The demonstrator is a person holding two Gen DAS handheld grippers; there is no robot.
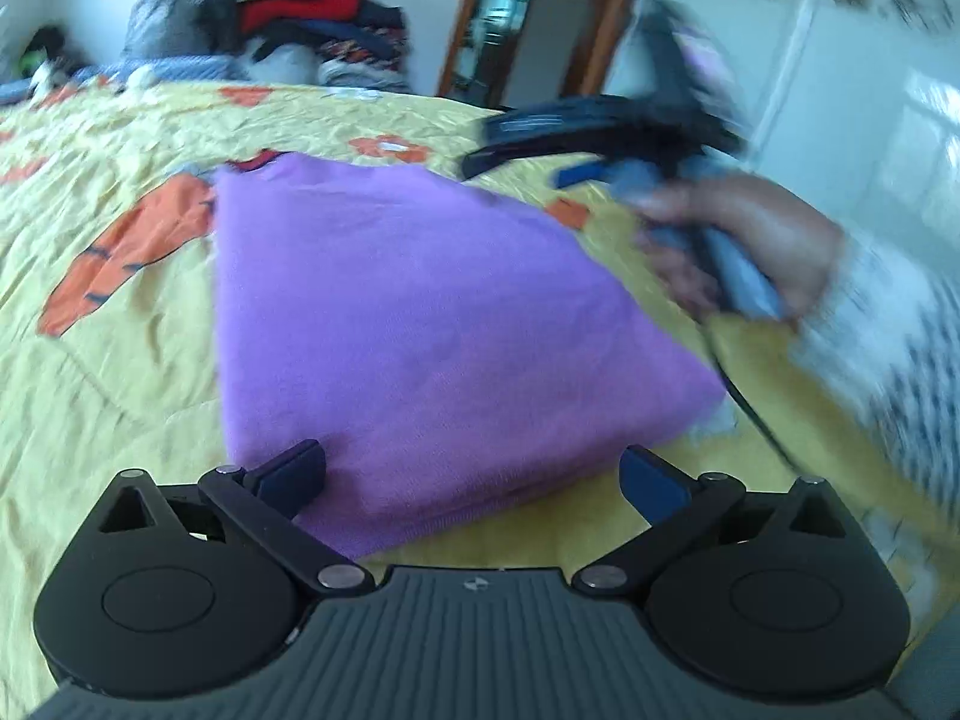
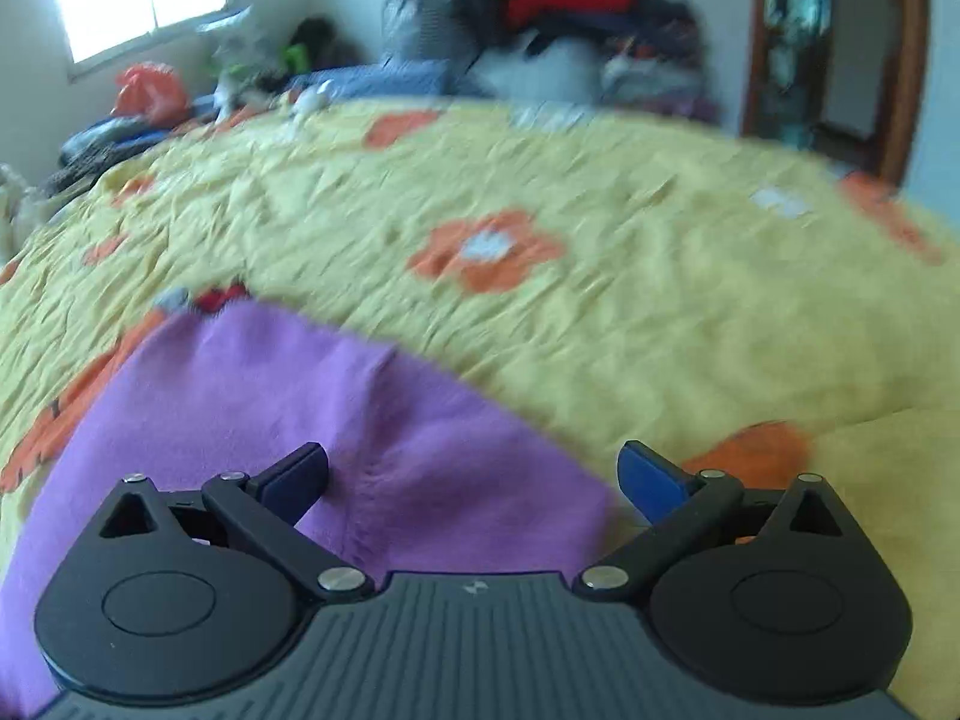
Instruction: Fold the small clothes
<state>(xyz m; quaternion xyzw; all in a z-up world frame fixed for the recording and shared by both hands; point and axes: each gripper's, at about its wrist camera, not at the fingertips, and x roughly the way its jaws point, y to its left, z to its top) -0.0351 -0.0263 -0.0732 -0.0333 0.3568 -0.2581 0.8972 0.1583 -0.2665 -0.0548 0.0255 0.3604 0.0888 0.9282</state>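
Observation:
A purple garment (image 1: 408, 312) lies folded into a flat block on the yellow bedspread (image 1: 120, 360); a bit of red collar (image 1: 258, 162) peeks out at its far corner. My left gripper (image 1: 474, 474) is open, its fingers standing wide on either side of the garment's near edge without pressing it. To the right, a hand (image 1: 750, 240) holds my right gripper (image 1: 510, 147), blurred, above the bed past the garment's right edge. In the right wrist view the right gripper (image 2: 474, 474) is open and empty, with the purple garment (image 2: 300, 420) beneath its left finger.
The bedspread (image 2: 600, 330) carries orange flower prints. A heap of dark and red clothes (image 1: 288, 12) is piled at the far end of the bed. A wooden door frame (image 1: 606, 18) stands behind, and a white patterned sleeve (image 1: 888, 360) is at the right.

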